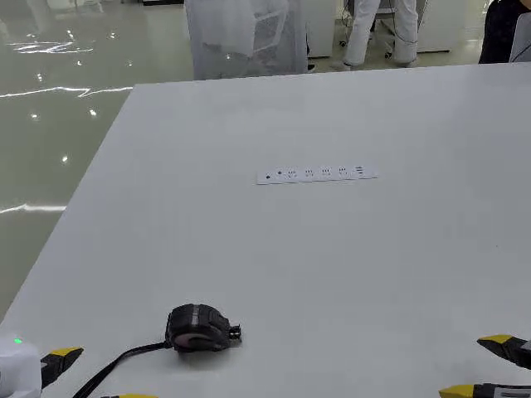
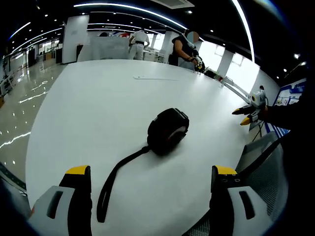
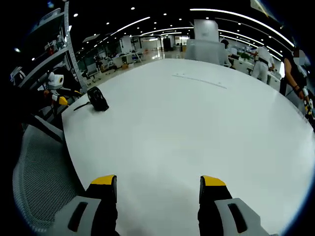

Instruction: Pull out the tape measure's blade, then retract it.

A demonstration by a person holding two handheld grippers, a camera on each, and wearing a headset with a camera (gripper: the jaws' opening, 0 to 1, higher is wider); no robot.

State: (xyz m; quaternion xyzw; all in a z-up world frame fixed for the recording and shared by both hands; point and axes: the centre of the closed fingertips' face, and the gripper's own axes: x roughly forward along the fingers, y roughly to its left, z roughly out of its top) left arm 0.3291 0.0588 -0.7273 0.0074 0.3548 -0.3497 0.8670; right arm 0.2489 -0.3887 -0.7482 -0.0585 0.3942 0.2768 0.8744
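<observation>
A black tape measure [image 1: 199,327] lies on the white table [image 1: 332,249] near its front left corner, blade fully inside, with its black wrist strap [image 1: 116,363] trailing toward me. My left gripper [image 1: 95,375] hovers open just short of it. In the left gripper view the tape measure [image 2: 168,129] lies ahead between the yellow-tipped jaws of the left gripper [image 2: 151,170], not touched. My right gripper [image 1: 477,365] is open near the front right edge, holding nothing. From the right gripper [image 3: 158,180] the tape measure [image 3: 98,100] is far off to the left.
A flat white power strip [image 1: 315,173] is set into the table's middle. A grey mesh chair [image 3: 44,182] stands at the near edge. People stand beyond the table's far side [image 1: 377,33]. The shiny floor drops away on the left.
</observation>
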